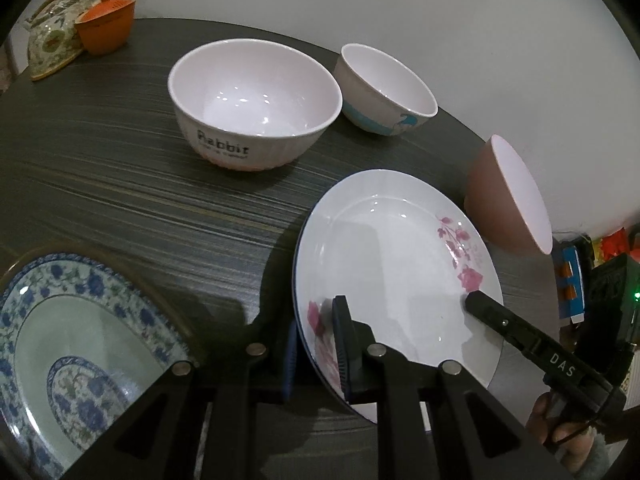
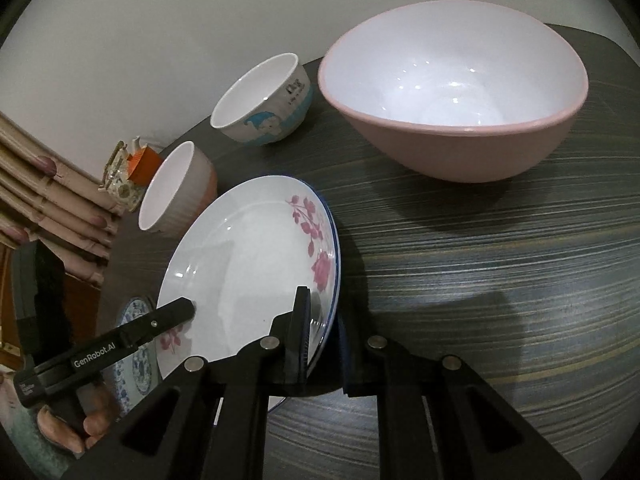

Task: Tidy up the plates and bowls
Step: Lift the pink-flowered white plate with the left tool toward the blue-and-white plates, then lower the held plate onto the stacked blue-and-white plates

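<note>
Blue-patterned plate (image 1: 72, 344) cut off by frame edge, partly behind tool.

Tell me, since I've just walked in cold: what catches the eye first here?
The white plate with pink roses, tilted above the dark striped table with the left tongs and right tongs each clamped on its rim. Behind it are the white "Rabbit" bowl and the big pink bowl.

L claw (image 1: 316, 344) & R claw (image 2: 324, 344) both clamped on rim, facing each other across it.
</note>
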{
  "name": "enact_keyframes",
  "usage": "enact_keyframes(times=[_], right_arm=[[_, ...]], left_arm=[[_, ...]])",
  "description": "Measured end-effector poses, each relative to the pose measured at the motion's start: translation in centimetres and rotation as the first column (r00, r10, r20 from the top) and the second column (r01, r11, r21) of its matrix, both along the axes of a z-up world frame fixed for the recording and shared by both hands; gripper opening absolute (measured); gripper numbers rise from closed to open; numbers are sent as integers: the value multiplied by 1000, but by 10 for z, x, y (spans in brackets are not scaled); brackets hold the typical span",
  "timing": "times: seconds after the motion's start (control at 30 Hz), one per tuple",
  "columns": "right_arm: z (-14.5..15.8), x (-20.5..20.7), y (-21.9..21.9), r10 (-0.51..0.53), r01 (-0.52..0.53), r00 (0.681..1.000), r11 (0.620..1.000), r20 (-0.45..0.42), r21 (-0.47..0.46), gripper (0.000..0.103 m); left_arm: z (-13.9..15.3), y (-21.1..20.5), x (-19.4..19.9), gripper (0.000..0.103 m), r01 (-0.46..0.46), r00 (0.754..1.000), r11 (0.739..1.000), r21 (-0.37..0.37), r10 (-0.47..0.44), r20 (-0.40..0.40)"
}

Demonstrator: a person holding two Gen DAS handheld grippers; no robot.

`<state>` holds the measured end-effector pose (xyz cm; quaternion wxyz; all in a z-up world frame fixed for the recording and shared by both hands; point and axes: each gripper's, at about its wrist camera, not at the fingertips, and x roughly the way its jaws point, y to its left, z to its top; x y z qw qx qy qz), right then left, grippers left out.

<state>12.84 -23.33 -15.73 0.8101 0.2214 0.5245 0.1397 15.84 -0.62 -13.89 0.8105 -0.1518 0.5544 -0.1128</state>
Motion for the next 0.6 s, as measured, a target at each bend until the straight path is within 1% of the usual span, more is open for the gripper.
enact_keyframes(times=[0.23,0.4,0.6], right_arm=[[16,-9,14,21,-21,999,1000,33,4,13],[28,-18,25,43,-44,998,999,53,9,13],[41,-26,50,78,-80,994,997,74,18,13]], left_arm=[[11,11,-19,16,-31,999,999,-5,31,17],[22,29,-32,16,-55,998,998,-6,55,31],[35,57,-53,16,-97,994,995,-6,98,47]])
